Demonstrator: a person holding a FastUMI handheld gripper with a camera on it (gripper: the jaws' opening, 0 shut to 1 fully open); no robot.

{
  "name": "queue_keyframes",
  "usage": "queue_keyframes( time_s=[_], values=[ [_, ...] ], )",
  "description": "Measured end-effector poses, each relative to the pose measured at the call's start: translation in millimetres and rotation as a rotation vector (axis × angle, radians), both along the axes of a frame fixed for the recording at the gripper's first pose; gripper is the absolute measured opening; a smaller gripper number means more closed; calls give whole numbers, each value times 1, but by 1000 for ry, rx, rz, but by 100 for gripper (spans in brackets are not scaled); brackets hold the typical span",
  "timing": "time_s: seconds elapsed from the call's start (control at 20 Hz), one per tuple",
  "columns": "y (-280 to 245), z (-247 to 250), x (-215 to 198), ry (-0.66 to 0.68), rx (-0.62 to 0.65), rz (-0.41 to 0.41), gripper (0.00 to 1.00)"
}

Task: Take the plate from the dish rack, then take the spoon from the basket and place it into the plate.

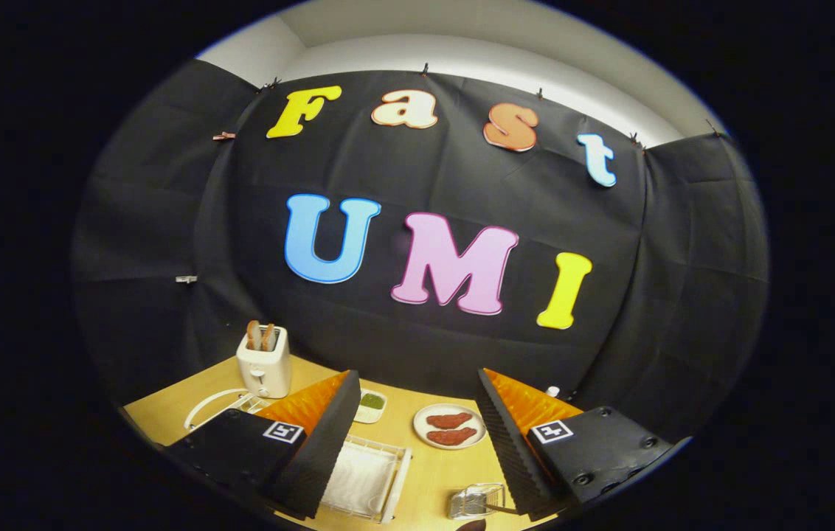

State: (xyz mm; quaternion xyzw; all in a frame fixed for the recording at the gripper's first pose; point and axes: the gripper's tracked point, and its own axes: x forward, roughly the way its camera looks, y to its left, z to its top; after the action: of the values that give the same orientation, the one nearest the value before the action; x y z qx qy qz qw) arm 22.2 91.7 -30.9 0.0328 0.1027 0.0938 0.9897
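Tongs [417, 413] spread wide, holding nothing, high above the table [447, 472] — opening step: next, descend to the rack [366, 479].

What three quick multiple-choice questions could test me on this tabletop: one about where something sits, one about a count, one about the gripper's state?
1. Where is the toaster?
A. at the table's far corner, by the black wall
B. between the fingers
C. on the plate

2. How many reddish pieces lie on the round plate?
A. one
B. two
C. four

3. The gripper is:
A. open, holding nothing
B. shut on a spoon
C. shut on the plate

Answers: 1 A, it stands beyond the fingers; 2 B, two show; 3 A, fingers spread apart.
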Motion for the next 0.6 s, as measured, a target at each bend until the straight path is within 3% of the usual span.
queue_keyframes(
  time_s=[0.35,0.6],
  values=[
    [79,-78,1,395,108,147,95],
    [117,-126,11,605,121,155,88]
  ],
)
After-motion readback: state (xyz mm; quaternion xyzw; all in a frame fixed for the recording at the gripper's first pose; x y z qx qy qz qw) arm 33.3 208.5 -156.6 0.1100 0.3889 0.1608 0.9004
